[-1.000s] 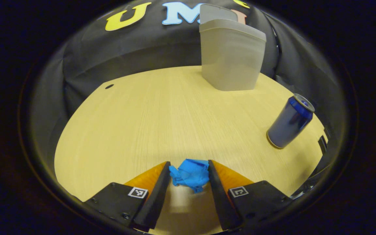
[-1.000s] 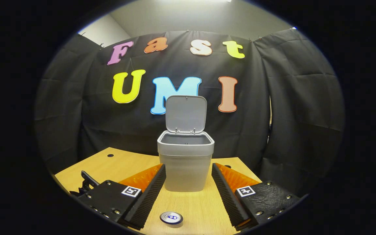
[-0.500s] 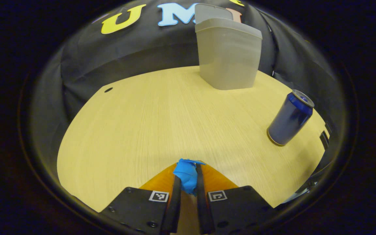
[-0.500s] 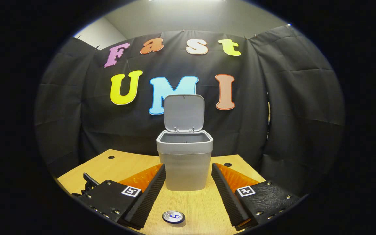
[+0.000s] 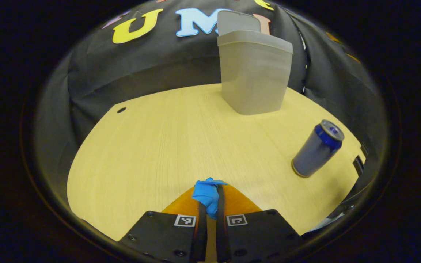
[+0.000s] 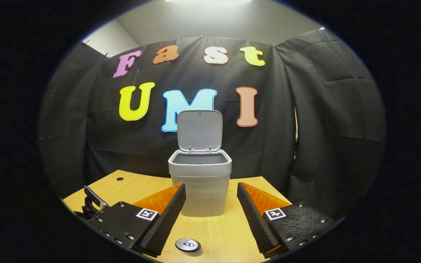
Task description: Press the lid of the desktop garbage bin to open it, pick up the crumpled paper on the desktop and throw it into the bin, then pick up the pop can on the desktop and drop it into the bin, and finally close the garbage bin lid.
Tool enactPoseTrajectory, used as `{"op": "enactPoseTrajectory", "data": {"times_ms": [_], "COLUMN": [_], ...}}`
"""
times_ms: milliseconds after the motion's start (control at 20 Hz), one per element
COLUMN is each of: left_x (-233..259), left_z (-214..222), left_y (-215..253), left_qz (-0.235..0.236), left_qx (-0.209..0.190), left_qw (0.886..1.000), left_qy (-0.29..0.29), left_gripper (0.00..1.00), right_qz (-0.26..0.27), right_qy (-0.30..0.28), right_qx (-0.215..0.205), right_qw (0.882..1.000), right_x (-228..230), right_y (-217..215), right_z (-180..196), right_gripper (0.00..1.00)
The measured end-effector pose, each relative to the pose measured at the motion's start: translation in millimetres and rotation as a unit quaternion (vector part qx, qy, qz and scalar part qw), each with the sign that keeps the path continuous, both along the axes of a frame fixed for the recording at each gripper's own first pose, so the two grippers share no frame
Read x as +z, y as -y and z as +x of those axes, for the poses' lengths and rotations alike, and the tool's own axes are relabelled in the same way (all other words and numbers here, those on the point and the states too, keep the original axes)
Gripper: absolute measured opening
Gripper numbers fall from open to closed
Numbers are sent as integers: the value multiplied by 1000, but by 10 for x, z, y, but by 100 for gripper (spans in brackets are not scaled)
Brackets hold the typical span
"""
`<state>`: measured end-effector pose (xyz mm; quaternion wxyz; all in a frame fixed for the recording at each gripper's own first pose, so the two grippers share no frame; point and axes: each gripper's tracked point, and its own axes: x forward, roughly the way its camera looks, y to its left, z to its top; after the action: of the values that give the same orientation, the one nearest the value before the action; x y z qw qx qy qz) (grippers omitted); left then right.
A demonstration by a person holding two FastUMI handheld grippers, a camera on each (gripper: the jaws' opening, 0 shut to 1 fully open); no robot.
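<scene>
One garbage bin [image 6: 200, 182] (lid up), one pop can [image 5: 317, 148], one crumpled paper [image 5: 206, 194], one desk [image 5: 166, 146].

Garbage bin [image 6: 200, 182]: grey plastic, tapered body, stood upright at frame centre in right gripper view, upper right of centre in left gripper view. Lid [image 6: 199, 130] was open, raised upright behind rim.

Crumpled paper [image 5: 207, 195]: blue wad, bottom centre of left gripper view, pinched between two fingers there.

Pop can [image 5: 317, 148]: dark blue, silver top, stood upright, right of frame in left gripper view; in right gripper view, top showed at bottom centre.
</scene>
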<state>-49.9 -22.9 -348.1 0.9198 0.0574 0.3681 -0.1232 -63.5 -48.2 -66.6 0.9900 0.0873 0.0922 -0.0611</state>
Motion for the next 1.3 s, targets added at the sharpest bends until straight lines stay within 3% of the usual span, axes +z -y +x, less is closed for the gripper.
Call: {"op": "enactPoseTrajectory", "data": {"times_ms": [450, 1300], "left_x": [872, 2272], "left_z": [486, 1326], "left_y": [336, 1127], "left_qz": [-51, -135], "left_qx": [1, -57], "left_qw": [995, 969], "left_qy": [85, 200], "left_gripper": [16, 16], "right_qz": [-11, -25], "right_qy": [15, -4], "right_qx": [-7, -35], "right_qw": [1000, 999], "right_x": [87, 9], "right_y": [106, 217], "right_z": [-15, -150], "right_gripper": [91, 91]}}
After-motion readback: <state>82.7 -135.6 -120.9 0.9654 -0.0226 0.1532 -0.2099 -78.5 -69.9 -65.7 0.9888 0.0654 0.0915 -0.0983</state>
